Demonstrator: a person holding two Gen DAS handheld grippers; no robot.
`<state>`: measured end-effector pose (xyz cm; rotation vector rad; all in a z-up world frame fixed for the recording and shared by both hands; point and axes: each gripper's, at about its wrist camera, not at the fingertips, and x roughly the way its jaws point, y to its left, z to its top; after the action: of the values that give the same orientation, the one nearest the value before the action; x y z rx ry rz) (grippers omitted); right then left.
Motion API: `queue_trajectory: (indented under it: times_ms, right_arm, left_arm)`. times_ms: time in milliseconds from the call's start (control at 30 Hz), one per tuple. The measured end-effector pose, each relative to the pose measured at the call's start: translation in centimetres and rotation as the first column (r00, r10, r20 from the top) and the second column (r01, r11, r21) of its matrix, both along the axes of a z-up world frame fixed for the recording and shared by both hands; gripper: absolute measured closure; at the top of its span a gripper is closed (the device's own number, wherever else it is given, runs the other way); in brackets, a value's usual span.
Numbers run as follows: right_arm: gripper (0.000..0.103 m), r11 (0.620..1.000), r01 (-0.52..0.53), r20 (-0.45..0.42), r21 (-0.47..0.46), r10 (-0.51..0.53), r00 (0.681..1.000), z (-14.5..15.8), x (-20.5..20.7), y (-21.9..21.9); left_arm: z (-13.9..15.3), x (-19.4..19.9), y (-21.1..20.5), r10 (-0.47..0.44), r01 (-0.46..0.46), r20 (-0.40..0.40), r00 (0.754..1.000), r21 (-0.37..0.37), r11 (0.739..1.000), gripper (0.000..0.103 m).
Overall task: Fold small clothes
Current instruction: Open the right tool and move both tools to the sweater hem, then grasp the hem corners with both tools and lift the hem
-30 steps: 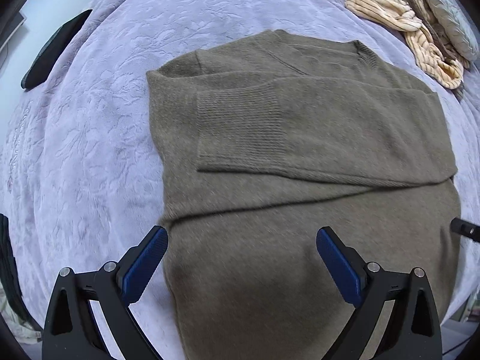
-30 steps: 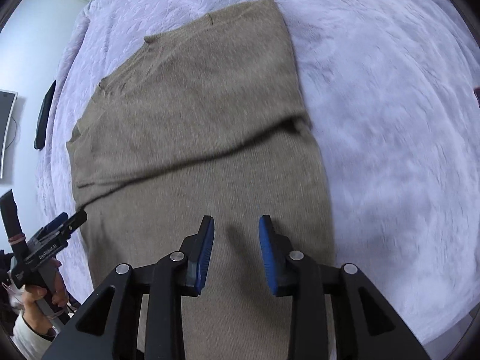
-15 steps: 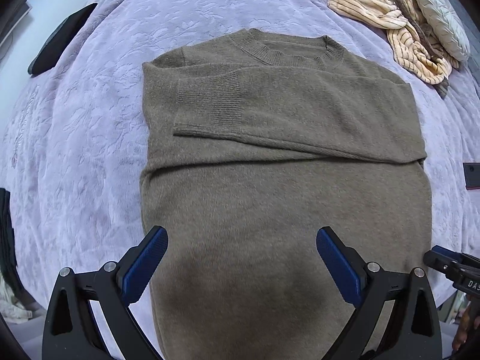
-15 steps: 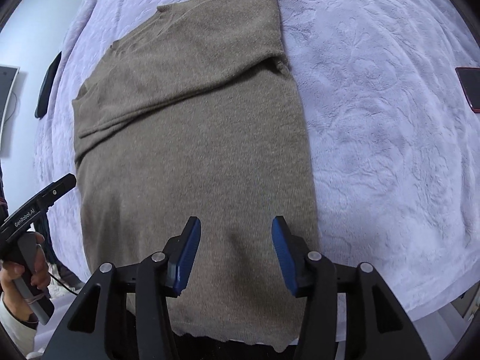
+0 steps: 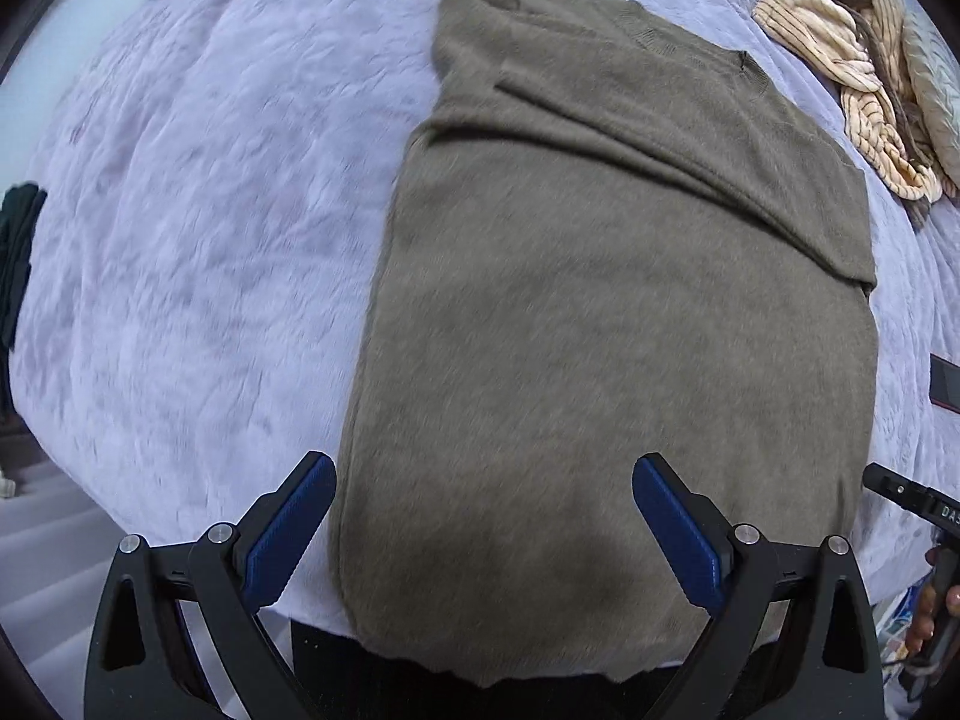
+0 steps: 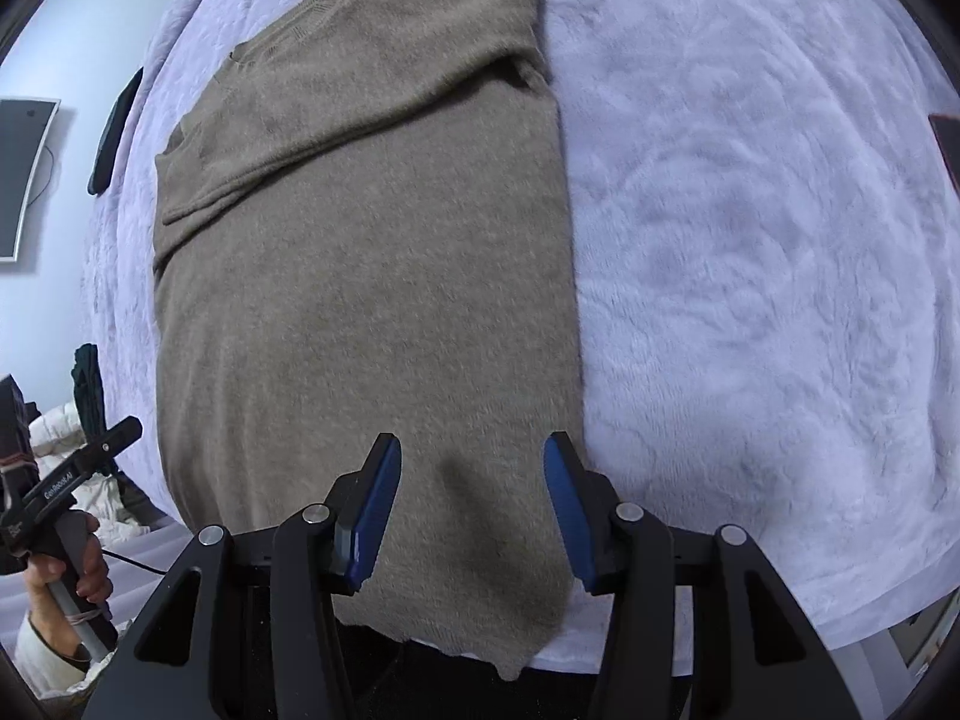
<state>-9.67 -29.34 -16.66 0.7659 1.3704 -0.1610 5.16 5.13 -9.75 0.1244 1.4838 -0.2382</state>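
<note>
An olive-brown knit sweater (image 5: pixel 600 300) lies flat on the lavender bedspread (image 5: pixel 210 240), sleeves folded across the chest, neck at the far end. Its hem hangs over the near bed edge. It also shows in the right wrist view (image 6: pixel 360 300). My left gripper (image 5: pixel 486 534) is open wide and empty, hovering over the hem's left part. My right gripper (image 6: pixel 471 510) is open and empty above the hem's right corner. The left gripper also shows at the left edge of the right wrist view (image 6: pixel 66 480), held in a hand.
A pile of cream striped and grey knit clothes (image 5: pixel 858 60) lies at the far right of the bed. A dark phone-like object (image 5: pixel 945 381) lies at the right edge. A dark flat object (image 6: pixel 111 132) lies at the far left. A monitor (image 6: pixel 24 174) hangs on the wall.
Both grippers pulled back toward the sweater's hem at the near bed edge. The right gripper's jaws widened from nearly shut to open. The left view swung left.
</note>
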Motion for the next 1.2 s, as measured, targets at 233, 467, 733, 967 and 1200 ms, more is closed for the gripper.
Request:
queue_trajectory:
  times_ms: [233,467,733,967,1200]
  right_arm:
    - [0.048,0.996,0.062,0.001,0.058,-0.063,0.998,-1.8,-3.9,1.0]
    - [0.047,0.973,0.198,0.01,0.115,-0.201,0.98,-3.6,-7.9,2.6]
    - [0.047,0.946,0.241,0.04,0.218,-0.255,0.966,-5.3,-10.6,4.6]
    - [0.047,0.939,0.194,0.035,0.285,-0.212,0.977,-7.6,-11.4,6.7]
    - [0.045,0.897,0.189,0.097,0.399,-0.246,0.964,-7.1,-12.0,6.5]
  left_arm:
    - [-1.0,-1.3,4.6,-0.02,0.019,-0.014,1.0,-0.086,0.996,0.003]
    - [-4.3,-2.8,7.8,-0.144,0.124,-0.088,0.986,-0.205,0.971,0.003]
    - [-5.6,-5.0,9.0,-0.203,0.141,-0.13,0.97,-0.38,0.914,0.003]
    - [-6.6,-6.8,7.3,-0.254,0.177,-0.138,0.957,-0.415,0.892,0.003]
    - [-6.3,-7.1,6.2,-0.255,0.172,-0.135,0.957,-0.445,0.879,0.003]
